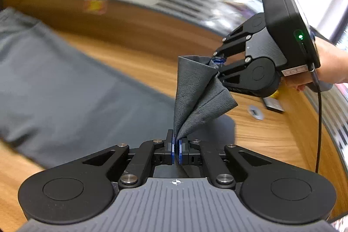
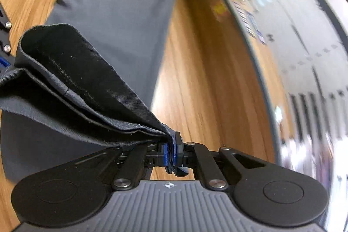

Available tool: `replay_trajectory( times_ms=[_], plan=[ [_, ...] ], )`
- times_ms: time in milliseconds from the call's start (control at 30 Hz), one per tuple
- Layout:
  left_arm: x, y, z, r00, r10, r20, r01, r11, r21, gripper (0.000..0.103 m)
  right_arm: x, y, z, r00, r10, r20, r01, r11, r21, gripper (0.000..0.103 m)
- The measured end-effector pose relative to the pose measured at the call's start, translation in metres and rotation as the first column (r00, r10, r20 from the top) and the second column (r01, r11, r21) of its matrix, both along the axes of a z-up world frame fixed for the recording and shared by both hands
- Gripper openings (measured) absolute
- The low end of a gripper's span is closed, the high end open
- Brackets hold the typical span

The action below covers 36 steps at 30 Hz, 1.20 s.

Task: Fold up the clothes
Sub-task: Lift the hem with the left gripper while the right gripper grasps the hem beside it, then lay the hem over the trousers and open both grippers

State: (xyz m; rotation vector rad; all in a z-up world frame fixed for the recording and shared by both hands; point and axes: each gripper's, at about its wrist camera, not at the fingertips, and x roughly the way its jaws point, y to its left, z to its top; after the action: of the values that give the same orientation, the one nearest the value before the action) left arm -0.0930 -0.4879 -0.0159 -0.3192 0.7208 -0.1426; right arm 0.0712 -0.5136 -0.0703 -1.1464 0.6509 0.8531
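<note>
Both sets of fingers are clamped on the hem end of the grey trousers [image 1: 65, 80]: the left gripper [image 1: 176, 145] pinches one corner, the right gripper [image 2: 171, 152] the other, lifted above the desk [image 1: 261, 134] while the rest lies flat. To fold well, I would keep the hem taut between the grips, carry both corners level towards the far end, and lower them together so the edges line up.

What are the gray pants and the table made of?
The pants look like woven cloth, maybe cotton twill: fine slanted ribs show in the matte gray weave, with stitched hems. The table looks like wood or a wood-look sheet: brown streaky grain lines, smooth with a slight sheen. I can't tell which.
</note>
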Motion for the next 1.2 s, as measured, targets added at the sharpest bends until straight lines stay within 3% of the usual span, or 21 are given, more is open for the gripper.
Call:
replay_trajectory(
  times_ms=[200,433,533,800,1033,1200],
  plan=[
    [0.010,0.049,-0.026,0.991,0.080,-0.105,-0.084,0.996,-0.030,0.004,0.017,0.076,-0.029,0.992,0.117,-0.053,-0.121,0.989,-0.083,0.005],
    [0.024,0.064,-0.055,0.969,0.111,-0.221,-0.125,0.991,-0.047,0.011,0.021,0.117,-0.056,0.978,0.188,-0.090,-0.198,0.971,-0.130,0.005],
    [0.026,0.065,-0.056,0.964,0.132,-0.233,-0.144,0.989,-0.035,0.014,0.026,0.122,-0.058,0.976,0.196,-0.090,-0.207,0.971,-0.124,0.008],
    [0.013,0.071,-0.036,0.962,0.214,-0.169,-0.206,0.976,0.064,0.022,0.003,0.112,-0.028,0.985,0.172,-0.032,-0.173,0.985,-0.028,0.037],
    [-0.023,0.072,-0.011,0.990,0.097,-0.101,-0.075,0.976,0.205,0.023,-0.002,0.085,-0.005,0.992,0.121,-0.030,-0.121,0.993,0.001,0.039],
    [-0.012,0.051,-0.009,0.994,-0.027,-0.102,0.059,0.941,0.333,0.028,-0.016,0.046,0.003,0.994,0.097,-0.059,-0.098,0.995,-0.008,0.040]
  ],
)
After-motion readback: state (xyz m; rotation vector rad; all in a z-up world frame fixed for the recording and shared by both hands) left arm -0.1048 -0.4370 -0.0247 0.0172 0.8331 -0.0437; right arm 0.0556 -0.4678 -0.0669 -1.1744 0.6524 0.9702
